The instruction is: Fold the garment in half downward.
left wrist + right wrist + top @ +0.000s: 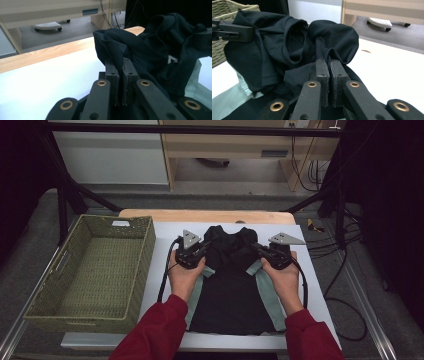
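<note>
black shirt (231, 285), long axis running far edge to near edge of worktop (320, 285), far end pinched by left tongs (197, 251) and right tongs (264, 251), both clamped on cloth.

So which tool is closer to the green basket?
The left tool, clamped on the black shirt. The basket sits on its side; the right tool is farther off.

A green woven basket (90, 270) was seen at the left of the white tabletop (320, 290), just beside it. A white wheeled base (48, 26) was parked on the floor beyond, under a wooden desk (240, 142).
</note>
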The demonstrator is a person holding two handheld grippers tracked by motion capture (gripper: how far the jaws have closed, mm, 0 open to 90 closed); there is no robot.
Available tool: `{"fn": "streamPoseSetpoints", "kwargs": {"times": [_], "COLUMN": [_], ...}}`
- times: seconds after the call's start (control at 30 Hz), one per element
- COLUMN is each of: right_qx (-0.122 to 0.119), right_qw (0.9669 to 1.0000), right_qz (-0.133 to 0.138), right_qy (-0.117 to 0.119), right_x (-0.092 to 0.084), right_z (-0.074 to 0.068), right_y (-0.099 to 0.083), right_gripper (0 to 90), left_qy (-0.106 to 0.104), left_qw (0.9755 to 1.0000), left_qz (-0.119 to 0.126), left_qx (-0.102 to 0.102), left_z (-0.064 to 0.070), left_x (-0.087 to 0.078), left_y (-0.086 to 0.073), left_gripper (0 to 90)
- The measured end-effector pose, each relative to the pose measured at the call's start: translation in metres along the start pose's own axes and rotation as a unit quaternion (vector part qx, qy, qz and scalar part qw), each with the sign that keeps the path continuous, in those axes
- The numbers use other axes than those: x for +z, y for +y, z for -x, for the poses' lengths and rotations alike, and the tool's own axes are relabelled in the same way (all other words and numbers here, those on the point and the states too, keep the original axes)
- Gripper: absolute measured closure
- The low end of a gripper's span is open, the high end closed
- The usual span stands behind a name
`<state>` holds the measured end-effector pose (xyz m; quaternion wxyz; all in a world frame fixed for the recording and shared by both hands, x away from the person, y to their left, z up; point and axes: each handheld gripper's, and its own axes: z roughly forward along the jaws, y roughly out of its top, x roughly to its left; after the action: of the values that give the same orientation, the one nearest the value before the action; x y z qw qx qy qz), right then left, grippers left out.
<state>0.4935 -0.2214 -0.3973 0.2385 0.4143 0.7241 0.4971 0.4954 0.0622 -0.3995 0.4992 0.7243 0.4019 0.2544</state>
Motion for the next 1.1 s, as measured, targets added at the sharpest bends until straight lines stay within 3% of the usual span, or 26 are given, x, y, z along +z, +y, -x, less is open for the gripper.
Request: {"fn": "streamPoseSetpoints", "kwargs": {"times": [0.23, 0.9, 1.1], "right_qx": [0.000, 0.011, 0.012], "right_qw": [1.0000, 0.9994, 0.9993], "right_qz": [-0.001, -0.010, -0.015], "right_qy": [0.006, 0.031, 0.032], "right_x": [-0.005, -0.023, -0.027], "right_z": [-0.004, -0.017, -0.019], "right_y": [-0.007, -0.050, -0.060], "right_gripper": [86.5, 86.4, 86.3], "left_qy": [-0.005, -0.021, -0.030], "left_qw": [1.0000, 0.9994, 0.9987], "left_qz": [0.002, -0.014, -0.034], "left_qx": [0.004, 0.024, 0.025], "left_z": [0.005, 0.013, 0.013], "left_x": [-0.004, -0.024, -0.029], "left_y": [-0.007, -0.044, -0.056], "left_gripper": [85.6, 85.0, 84.8]}}
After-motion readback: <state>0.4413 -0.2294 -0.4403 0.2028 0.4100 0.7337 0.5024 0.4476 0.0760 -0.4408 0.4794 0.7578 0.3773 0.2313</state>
